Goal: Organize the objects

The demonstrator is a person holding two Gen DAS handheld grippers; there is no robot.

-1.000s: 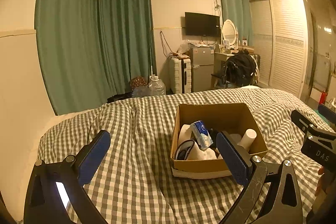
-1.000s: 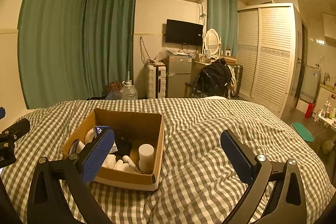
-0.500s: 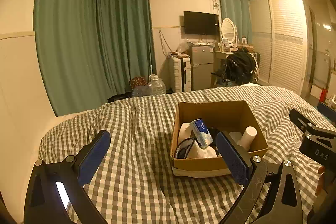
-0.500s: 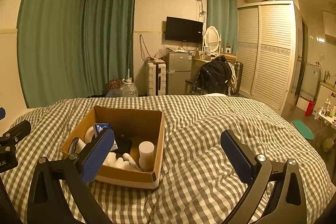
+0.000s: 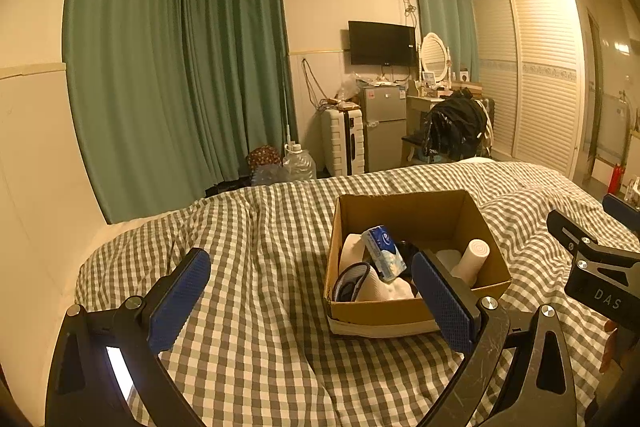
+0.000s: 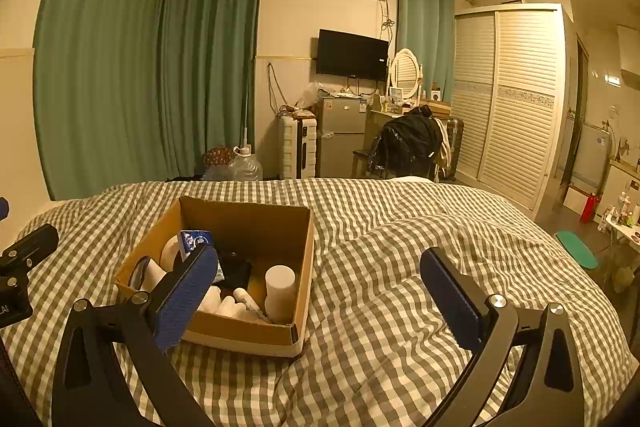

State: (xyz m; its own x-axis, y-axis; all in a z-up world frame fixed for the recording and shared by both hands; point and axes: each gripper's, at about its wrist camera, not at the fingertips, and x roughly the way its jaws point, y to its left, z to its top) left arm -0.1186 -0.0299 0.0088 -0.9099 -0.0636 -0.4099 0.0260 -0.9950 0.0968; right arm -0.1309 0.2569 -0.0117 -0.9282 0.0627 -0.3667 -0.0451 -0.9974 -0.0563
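A brown cardboard box (image 5: 400,215) sits on the checked duvet (image 5: 256,287) of a bed. Inside it lie a blue tissue pack (image 5: 382,253), a white cylinder (image 5: 476,259), white cloth, and a dark item. My left gripper (image 5: 310,275) is open and empty, hovering near the box's front left, its right finger overlapping the box. In the right wrist view the box (image 6: 248,223) lies to the left, with the tissue pack (image 6: 194,241) and the cylinder (image 6: 280,287) showing. My right gripper (image 6: 320,267) is open and empty, just right of the box.
Green curtains (image 5: 168,75) hang behind the bed. Beyond its far edge stand a white suitcase (image 5: 340,143), a small fridge (image 5: 382,123), a chair draped with black clothes (image 5: 456,127) and a louvred wardrobe (image 6: 516,99). The duvet bulges right of the box.
Almost nothing: both views drift slightly and the box sits a touch higher in frame. Both grippers stay open and empty.
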